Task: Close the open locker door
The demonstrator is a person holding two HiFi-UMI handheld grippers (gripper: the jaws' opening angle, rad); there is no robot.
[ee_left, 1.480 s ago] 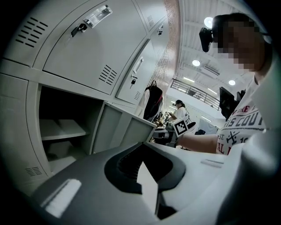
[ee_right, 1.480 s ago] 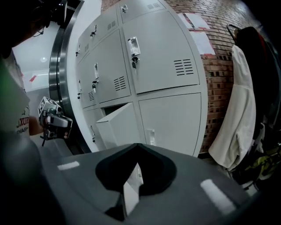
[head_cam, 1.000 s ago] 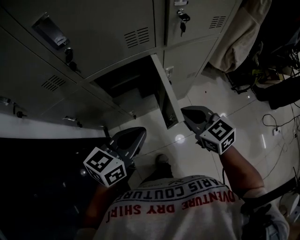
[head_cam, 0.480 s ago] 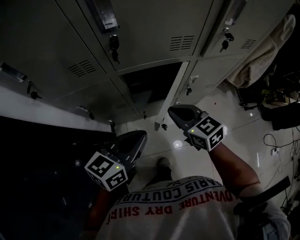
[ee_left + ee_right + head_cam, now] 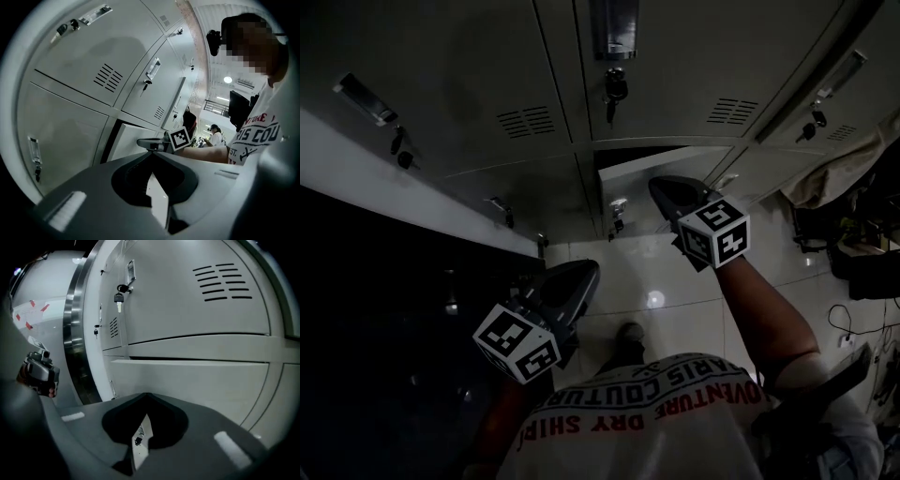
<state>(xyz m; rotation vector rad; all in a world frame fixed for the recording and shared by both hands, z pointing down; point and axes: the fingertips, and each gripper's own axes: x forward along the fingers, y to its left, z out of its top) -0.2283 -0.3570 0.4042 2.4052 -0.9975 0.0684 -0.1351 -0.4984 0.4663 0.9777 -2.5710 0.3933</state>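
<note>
Two banks of grey lockers [image 5: 487,112] fill the upper half of the head view. The open locker door [image 5: 639,171] lies low in them, at about twelve o'clock from my chest. It has just swung most of the way home. A second ago it stood out edge-on toward me with the whole dark compartment bare. Half a second ago it was at a slant. Now its pale face lies almost level with its neighbours, and only a thin dark gap [image 5: 623,157] is left along its upper edge. I judge the task nearly done, with a last push needed to seat the door.

My right claw [image 5: 661,185] has travelled with it, from out over the floor [image 5: 675,291] to up against the panel at one o'clock. In the right gripper view the door [image 5: 197,385] fills the space just ahead of the claw [image 5: 146,395], whose jaws are together and empty. It seems to press with its closed tip and grip nothing. The left gripper view shows that tip [image 5: 152,144] at the door's face [image 5: 133,140], though I cannot be sure of contact.

My left claw [image 5: 586,272] hangs at seven o'clock from the right one, much where it was before. Its jaws [image 5: 150,155] are also closed on nothing, and it takes no part. A key [image 5: 614,89] dangles from the locker above the door, at twelve o'clock, untouched.
</note>
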